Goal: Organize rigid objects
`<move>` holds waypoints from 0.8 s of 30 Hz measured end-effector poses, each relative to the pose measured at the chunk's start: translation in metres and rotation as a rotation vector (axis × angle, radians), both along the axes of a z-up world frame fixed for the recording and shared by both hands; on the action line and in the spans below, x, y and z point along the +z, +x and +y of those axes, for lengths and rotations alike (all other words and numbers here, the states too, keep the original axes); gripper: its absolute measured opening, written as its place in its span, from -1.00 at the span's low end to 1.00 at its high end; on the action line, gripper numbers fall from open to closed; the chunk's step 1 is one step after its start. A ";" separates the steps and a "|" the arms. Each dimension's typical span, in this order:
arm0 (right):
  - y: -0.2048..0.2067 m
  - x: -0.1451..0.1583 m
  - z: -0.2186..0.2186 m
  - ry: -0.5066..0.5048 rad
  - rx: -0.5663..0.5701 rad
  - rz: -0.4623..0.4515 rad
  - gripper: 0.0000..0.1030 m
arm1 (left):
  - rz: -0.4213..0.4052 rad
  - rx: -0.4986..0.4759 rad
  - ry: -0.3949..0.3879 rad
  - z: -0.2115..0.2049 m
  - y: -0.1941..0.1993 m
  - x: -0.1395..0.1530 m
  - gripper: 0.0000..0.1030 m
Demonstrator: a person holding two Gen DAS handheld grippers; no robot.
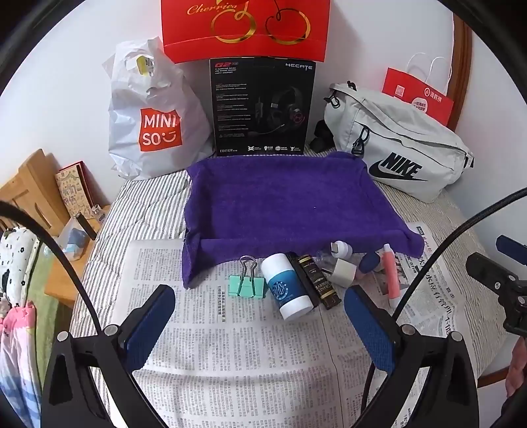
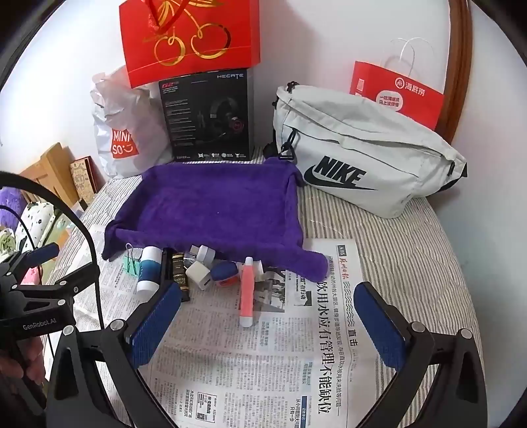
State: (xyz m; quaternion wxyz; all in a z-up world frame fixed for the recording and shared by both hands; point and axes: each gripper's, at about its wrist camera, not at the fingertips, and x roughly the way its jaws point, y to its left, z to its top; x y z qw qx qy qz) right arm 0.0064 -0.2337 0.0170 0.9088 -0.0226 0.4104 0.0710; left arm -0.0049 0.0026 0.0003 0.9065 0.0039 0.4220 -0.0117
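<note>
A purple towel tray point(image 1: 283, 200) point(image 2: 210, 207) lies on newspaper. Along its near edge sit several small items: a teal binder clip point(image 1: 247, 283) point(image 2: 131, 263), a white and blue bottle point(image 1: 287, 286) point(image 2: 148, 268), a black and gold box point(image 1: 318, 280) point(image 2: 179, 270), a white charger cube point(image 1: 344, 271) point(image 2: 200, 275), a blue and orange piece point(image 2: 224, 273) and a pink tube point(image 1: 392, 275) point(image 2: 247, 293). My left gripper point(image 1: 260, 306) hangs open just before the clip and bottle. My right gripper point(image 2: 268, 303) is open with the pink tube's near end between its fingers, untouched.
Behind the tray stand a white Miniso bag point(image 1: 154, 121), a black headset box point(image 1: 260, 105), a red cherries bag point(image 1: 245, 26), a grey Nike pouch point(image 1: 395, 141) point(image 2: 359, 154) and a red paper bag point(image 2: 395, 92). A wooden stand point(image 1: 36, 194) is left of the striped surface.
</note>
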 end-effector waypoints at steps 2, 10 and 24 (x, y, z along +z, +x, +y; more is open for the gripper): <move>0.000 0.000 0.000 0.000 -0.001 0.002 1.00 | 0.002 -0.001 -0.001 0.000 0.000 0.000 1.00; 0.001 -0.001 0.000 0.003 -0.005 0.007 1.00 | 0.006 -0.004 -0.002 0.001 0.000 -0.001 1.00; -0.002 -0.004 0.001 0.005 0.001 0.008 1.00 | 0.012 -0.009 -0.003 -0.003 0.000 -0.001 1.00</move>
